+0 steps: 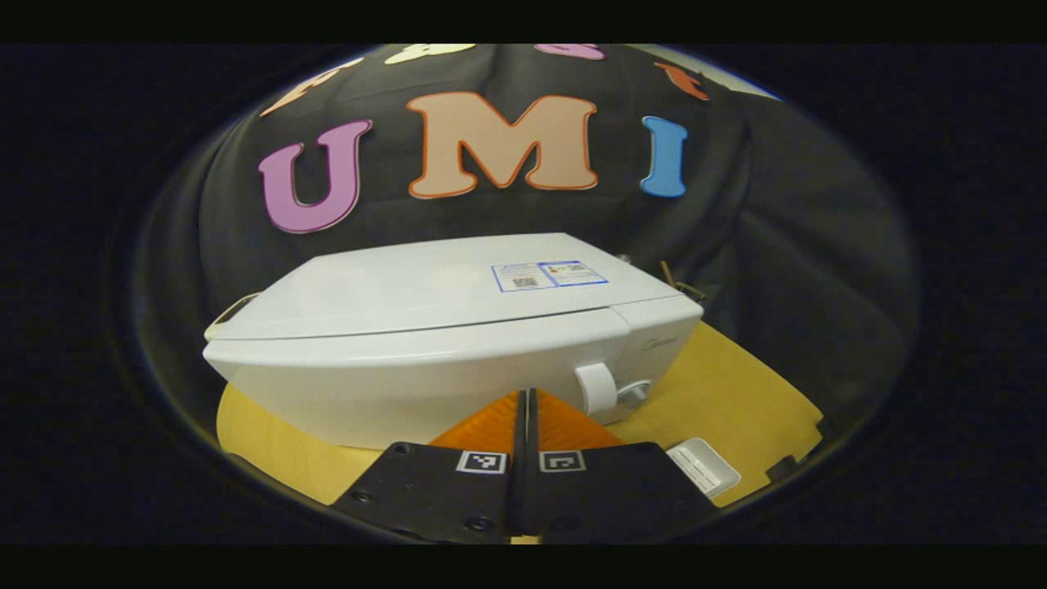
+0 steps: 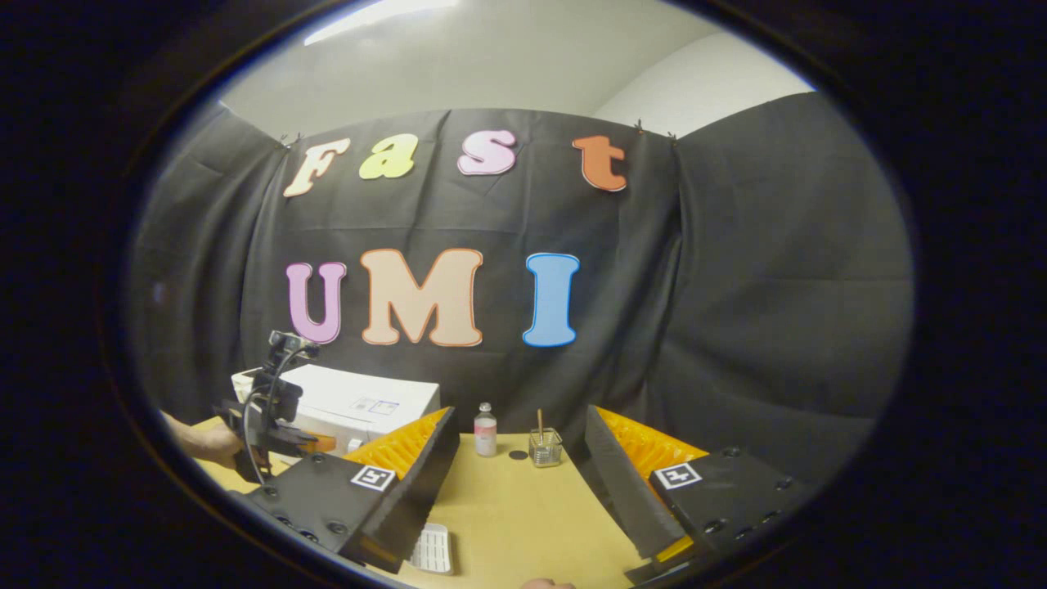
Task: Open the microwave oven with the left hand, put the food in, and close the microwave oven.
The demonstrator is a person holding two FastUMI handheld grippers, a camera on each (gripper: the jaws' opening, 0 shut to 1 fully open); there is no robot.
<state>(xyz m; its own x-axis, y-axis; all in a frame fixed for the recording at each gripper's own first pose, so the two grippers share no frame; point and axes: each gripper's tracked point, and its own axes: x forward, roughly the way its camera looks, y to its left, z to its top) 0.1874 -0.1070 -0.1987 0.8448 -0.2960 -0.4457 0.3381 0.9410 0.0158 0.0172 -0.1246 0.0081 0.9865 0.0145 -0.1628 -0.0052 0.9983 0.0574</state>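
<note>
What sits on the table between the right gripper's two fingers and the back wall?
In the right gripper view, past the open right gripper, bare table runs to a small bottle, a dark cap and a glass jar holding a stick.

The microwave (image 1: 442, 343) fills the table's (image 2: 523, 507) left end, its door closed. A small bottle (image 2: 485, 429) and a glass (image 2: 545, 447) stand at the back edge; bare tabletop lies open mid-table before them.
</note>
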